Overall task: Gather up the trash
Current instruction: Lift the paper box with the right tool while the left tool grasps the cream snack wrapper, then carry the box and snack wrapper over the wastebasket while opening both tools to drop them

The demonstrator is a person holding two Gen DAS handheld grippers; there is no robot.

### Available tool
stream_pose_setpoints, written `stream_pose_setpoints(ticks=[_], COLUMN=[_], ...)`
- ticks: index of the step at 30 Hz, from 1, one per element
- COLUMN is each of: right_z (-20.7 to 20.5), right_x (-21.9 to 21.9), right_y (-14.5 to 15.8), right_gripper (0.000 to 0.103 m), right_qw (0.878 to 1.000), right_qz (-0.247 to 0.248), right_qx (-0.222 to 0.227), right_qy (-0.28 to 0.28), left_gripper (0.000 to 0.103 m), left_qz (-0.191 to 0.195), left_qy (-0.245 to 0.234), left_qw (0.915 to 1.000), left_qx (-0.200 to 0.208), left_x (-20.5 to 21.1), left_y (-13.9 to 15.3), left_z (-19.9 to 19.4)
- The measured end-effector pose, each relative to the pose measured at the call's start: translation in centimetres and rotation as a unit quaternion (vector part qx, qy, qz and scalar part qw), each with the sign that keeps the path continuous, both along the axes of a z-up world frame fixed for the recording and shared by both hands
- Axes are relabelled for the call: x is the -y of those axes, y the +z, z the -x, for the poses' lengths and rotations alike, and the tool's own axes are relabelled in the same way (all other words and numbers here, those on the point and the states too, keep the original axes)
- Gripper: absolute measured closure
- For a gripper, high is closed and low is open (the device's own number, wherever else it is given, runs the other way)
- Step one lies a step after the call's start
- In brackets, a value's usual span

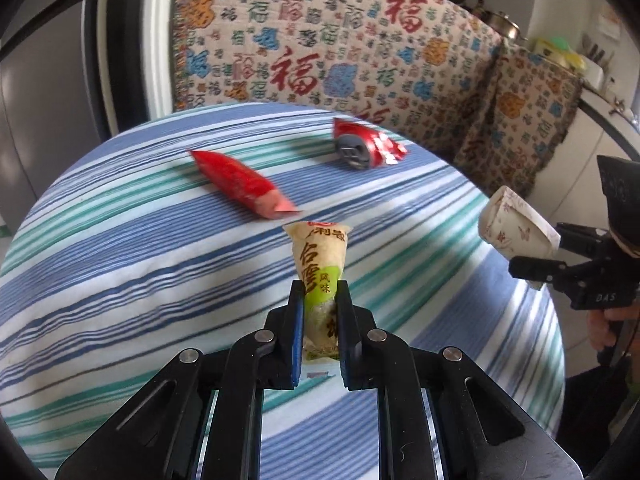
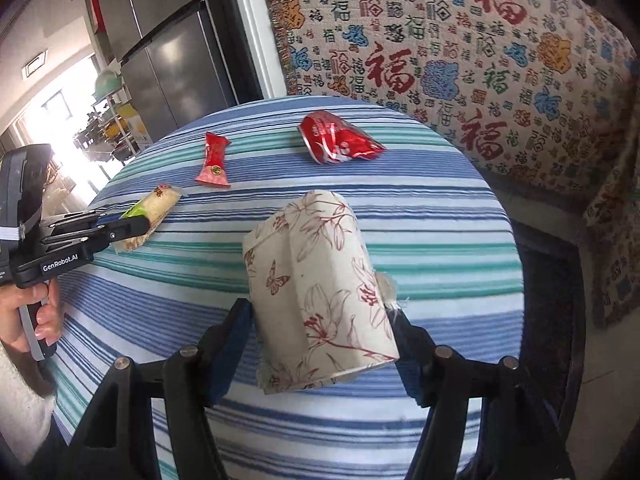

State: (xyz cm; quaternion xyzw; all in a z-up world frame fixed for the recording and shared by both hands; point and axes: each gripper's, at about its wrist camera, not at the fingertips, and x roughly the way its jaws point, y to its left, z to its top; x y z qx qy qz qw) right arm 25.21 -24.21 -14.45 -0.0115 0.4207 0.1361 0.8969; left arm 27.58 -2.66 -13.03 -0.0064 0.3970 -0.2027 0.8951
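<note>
Here, left claw [image 1: 319, 300] pinching snack wrapper [image 1: 320, 264], red wrapper [image 1: 244, 184] near (striped table [image 1: 120, 248] edge).

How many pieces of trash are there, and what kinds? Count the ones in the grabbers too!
Snack wrappers: 2, the red wrapper on the striped table and the yellow-green wrapper in the left gripper.
Crushed red can: 1, on the table.
Flowered paper cup: 1, in the right gripper.
Total: 4.
</note>
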Motion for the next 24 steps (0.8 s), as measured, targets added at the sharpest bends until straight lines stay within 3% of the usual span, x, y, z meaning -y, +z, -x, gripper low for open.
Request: stream_pose_setpoints(ticks=[13,19,24], right_z=[4.4,7.4,10.6], right_x=[5.5,10.7,14.8], right_y=[1.7,3.1,3.2], right_gripper=[0.035,0.035,0.035], right_qw=[0.998,0.993,0.987], right_qz=[-0.021,-0.042,-0.022], right_qx=[0.018,0.037,0.042], right_qy=[-0.052,-0.107,-0.156], left_gripper=[0.09,0.09,0.09], left_qz=[0.005,0.025,0.039], left_qy=[-0.067,-0.105,-0.147], left_qw=[0.9976,0.9939,0.9883], left_qx=[0.015,0.021,0.016], left_x=[6.7,11.2,16.2], left_y=[1.4,2.5,2.8], left_z=[3.6,5.5,7.1])
